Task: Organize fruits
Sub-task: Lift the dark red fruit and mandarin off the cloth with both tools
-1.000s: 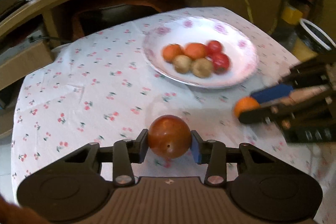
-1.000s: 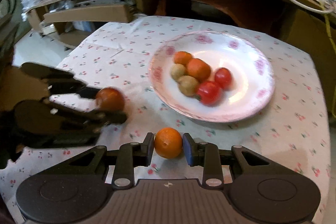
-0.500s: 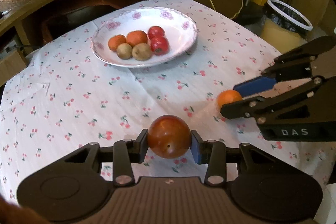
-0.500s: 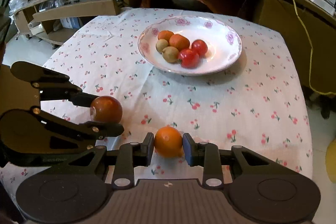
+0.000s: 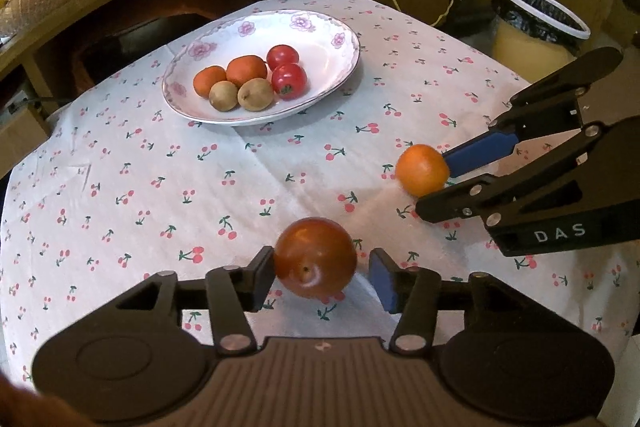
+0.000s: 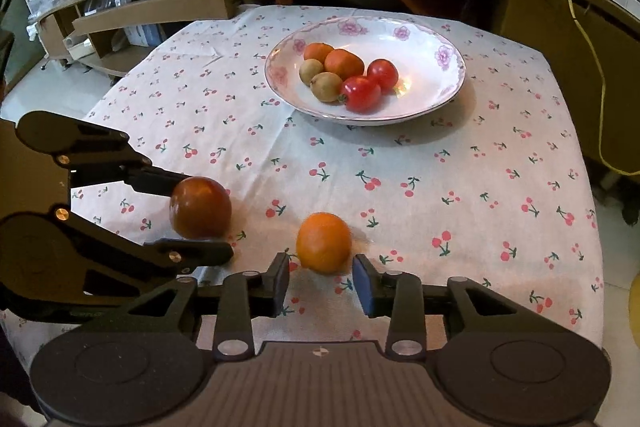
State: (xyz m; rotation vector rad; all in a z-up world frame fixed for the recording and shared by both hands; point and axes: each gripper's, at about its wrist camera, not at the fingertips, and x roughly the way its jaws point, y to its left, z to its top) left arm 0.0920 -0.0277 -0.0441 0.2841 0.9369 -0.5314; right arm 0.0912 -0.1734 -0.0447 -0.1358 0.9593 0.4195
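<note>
- The left gripper (image 5: pixel 322 277) has just been opening: the dark red tomato (image 5: pixel 315 257) sits between its jaws on the tablecloth (image 5: pixel 160 163), with a clear gap at the blue pad on one side and the other pad at most grazing it, so the grip is let go
- The right gripper (image 6: pixel 321 283) has just been opening too; the small orange (image 6: pixel 324 242) rests on the cloth just ahead of its parted fingers, with no pad pressing on it
- Both fruits lie near the front edge of the table, close to each other but apart; each looks slightly blurred, so they may not be fully settled
- Further out, well apart from both, the floral plate (image 6: pixel 448 83) holds two orange fruits, two kiwis (image 6: pixel 326 87) and two red tomatoes (image 6: pixel 362 93) in paired rows
- Judgement: the step in hand seems to be setting these two fruits down on the cloth
- To do it well, hold the jaws wide and still until each fruit stops rocking, then draw each gripper straight back along its own fingers, not sideways, so no pad nudges a round fruit
- Risk: either fruit could roll toward the table edge or into its neighbour, since the two grippers work close together
</note>
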